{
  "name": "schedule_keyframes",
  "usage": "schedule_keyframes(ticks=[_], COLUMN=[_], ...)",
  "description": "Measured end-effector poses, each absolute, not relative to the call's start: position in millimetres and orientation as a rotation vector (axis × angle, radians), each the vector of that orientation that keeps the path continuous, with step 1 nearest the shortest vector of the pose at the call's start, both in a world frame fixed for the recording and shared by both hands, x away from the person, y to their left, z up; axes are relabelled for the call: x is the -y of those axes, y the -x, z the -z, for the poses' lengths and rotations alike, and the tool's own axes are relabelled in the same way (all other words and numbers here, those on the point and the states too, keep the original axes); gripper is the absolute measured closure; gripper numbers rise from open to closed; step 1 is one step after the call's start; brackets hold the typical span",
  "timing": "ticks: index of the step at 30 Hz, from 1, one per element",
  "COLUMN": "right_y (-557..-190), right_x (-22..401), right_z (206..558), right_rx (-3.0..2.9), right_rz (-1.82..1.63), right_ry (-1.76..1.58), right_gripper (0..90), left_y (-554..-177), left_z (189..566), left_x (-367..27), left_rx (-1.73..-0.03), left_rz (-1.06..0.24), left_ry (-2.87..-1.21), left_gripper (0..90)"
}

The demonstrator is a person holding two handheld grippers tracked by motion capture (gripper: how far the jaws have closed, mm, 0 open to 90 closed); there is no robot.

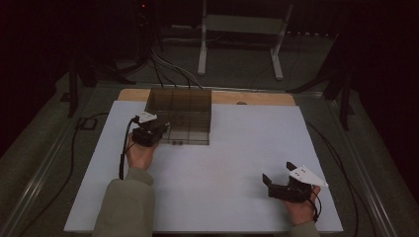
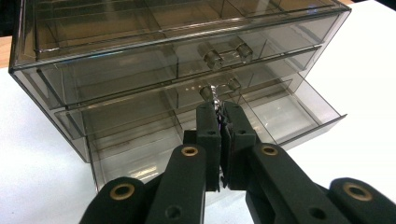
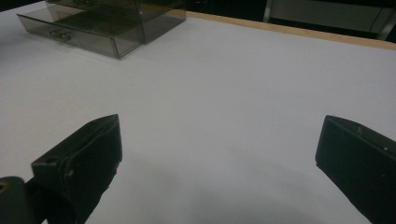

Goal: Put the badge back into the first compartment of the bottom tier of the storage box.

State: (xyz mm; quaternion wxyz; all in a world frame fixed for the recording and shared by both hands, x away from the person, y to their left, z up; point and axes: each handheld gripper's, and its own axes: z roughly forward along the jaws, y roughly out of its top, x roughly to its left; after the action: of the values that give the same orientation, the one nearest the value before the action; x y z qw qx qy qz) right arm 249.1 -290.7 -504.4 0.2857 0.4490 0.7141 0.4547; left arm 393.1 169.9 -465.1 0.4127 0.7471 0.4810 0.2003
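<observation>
We see a smoked, see-through drawer unit (image 1: 179, 106) standing at the far left of the white table (image 1: 237, 163), its front turned toward the person, which puts its handles within easy reach of the left hand. In the left gripper view the unit shows 3 drawers; the bottom drawer (image 2: 299, 116) stands pulled partway out, and the 2 above sit flush. The left gripper (image 2: 219, 105) has its jaws pressed nearly together just under the small handle (image 2: 219, 88) of the middle drawer, with something thin and shiny caught at their tips; we cannot tell for sure whether they actually pinch the handle. We judge this grip is meant for drawing that drawer out or pushing it home. The right gripper (image 1: 276, 178) rests low on the table near the front right corner, well apart from the unit, jaws spread wide and holding nothing, as if parked out of the way while the left hand (image 1: 141, 154) works.
</observation>
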Motion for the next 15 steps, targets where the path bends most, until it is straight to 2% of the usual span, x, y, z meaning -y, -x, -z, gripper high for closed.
schedule_keyframes(ticks=[15], right_y=[-249.1], right_x=[290.4], right_z=[504.5], right_rx=[-1.911], right_rz=[-1.216], right_ry=[-1.200], right_gripper=[0.9], left_y=[-397.9], left_z=[470.7], left_x=[-172.8], left_rx=[-1.227], left_rz=[-0.494], left_ry=[-1.891], left_gripper=[88.3])
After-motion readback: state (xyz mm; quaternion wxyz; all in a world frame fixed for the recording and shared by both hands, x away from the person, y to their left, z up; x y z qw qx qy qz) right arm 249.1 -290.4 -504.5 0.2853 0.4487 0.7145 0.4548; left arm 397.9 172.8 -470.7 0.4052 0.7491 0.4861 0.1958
